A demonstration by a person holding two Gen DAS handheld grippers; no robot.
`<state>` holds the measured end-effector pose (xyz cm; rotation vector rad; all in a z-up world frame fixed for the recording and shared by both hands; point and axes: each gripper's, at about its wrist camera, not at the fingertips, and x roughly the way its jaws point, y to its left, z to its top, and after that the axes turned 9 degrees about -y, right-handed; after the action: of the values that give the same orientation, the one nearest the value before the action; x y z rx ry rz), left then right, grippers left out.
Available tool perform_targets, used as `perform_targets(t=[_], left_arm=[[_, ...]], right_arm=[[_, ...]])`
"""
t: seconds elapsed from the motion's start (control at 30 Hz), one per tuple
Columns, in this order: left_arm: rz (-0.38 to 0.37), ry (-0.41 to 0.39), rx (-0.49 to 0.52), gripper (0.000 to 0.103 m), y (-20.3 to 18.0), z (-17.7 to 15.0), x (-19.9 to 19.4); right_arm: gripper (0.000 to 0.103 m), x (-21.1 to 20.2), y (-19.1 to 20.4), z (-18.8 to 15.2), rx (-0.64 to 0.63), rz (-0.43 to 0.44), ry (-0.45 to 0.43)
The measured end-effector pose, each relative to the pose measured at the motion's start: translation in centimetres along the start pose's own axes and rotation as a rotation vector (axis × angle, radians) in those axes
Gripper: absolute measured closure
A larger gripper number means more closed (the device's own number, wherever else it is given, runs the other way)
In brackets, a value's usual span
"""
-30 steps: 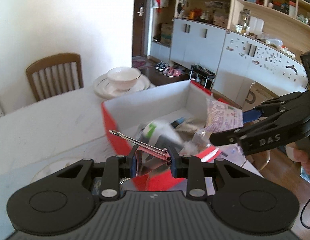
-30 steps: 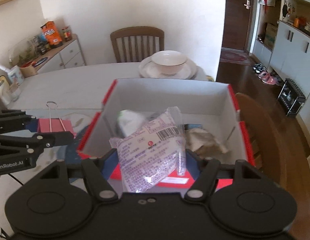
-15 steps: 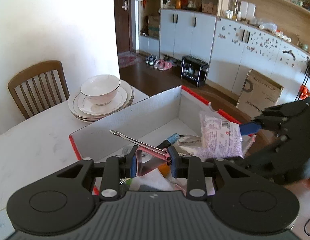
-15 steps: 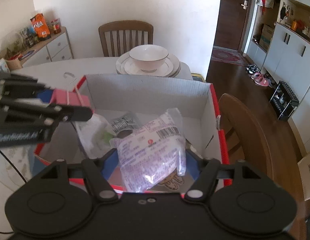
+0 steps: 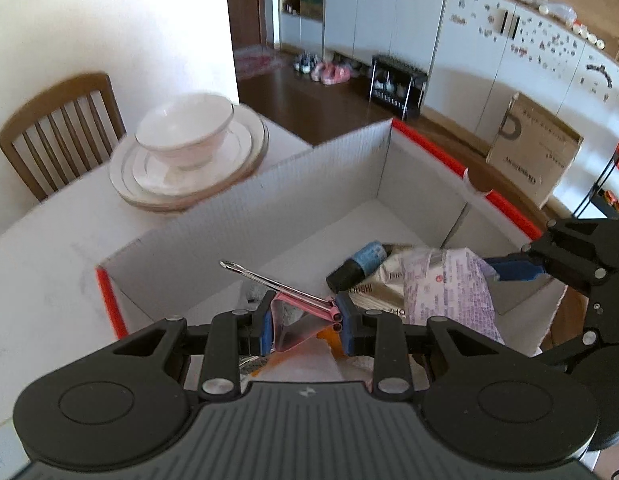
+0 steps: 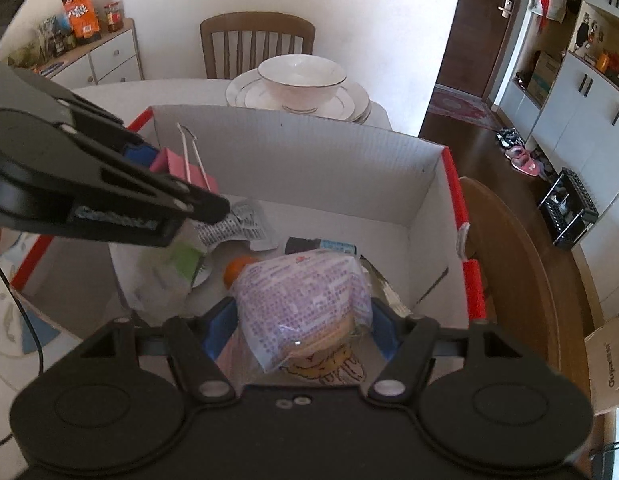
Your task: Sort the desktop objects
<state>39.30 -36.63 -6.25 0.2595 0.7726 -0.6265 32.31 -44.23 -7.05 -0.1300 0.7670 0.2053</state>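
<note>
My left gripper (image 5: 306, 328) is shut on a pink binder clip (image 5: 299, 322) with silver wire handles and holds it over the open red-and-white cardboard box (image 5: 245, 216). It also shows in the right wrist view (image 6: 181, 184) with the clip (image 6: 177, 166). My right gripper (image 6: 303, 328) is shut on a clear snack packet with purple print (image 6: 301, 304), held low over the box's near right part. The packet also shows in the left wrist view (image 5: 449, 296). Inside the box (image 6: 293, 160) lie other packets, a dark tube (image 6: 321, 245) and an orange item (image 6: 239, 268).
A white bowl on stacked plates (image 6: 297, 84) stands on the white table behind the box. A wooden chair (image 6: 257, 44) is at the table's far side, another chair back (image 6: 521, 248) right of the box. A brown carton (image 5: 537, 160) stands on the floor.
Both grippers have moved forward and down over the box. The binder clip and the packet now hang inside the box's outline, lower than before. Both stay gripped.
</note>
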Motion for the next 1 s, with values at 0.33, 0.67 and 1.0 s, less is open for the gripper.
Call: perform_targets(t=[0.33, 0.67, 1.0], left_arm=[[-0.007, 0.152, -0.047, 0.074, 1.1, -1.6, 2.9], [-0.016, 0.154, -0.031, 0.073, 0.9, -2.5, 2.6], [0.000, 0.057, -0.051, 0.041, 1.2, -3.0, -0.6]], right_arm=[[0.032, 0.9, 0.5, -0.1, -0.034, 0.026, 0.020], [0.024, 1.4, 0.3, -0.1, -0.018, 0.008, 0.028], [0.016, -0.6, 0.6, -0.1, -0.067, -0.019, -0.035]])
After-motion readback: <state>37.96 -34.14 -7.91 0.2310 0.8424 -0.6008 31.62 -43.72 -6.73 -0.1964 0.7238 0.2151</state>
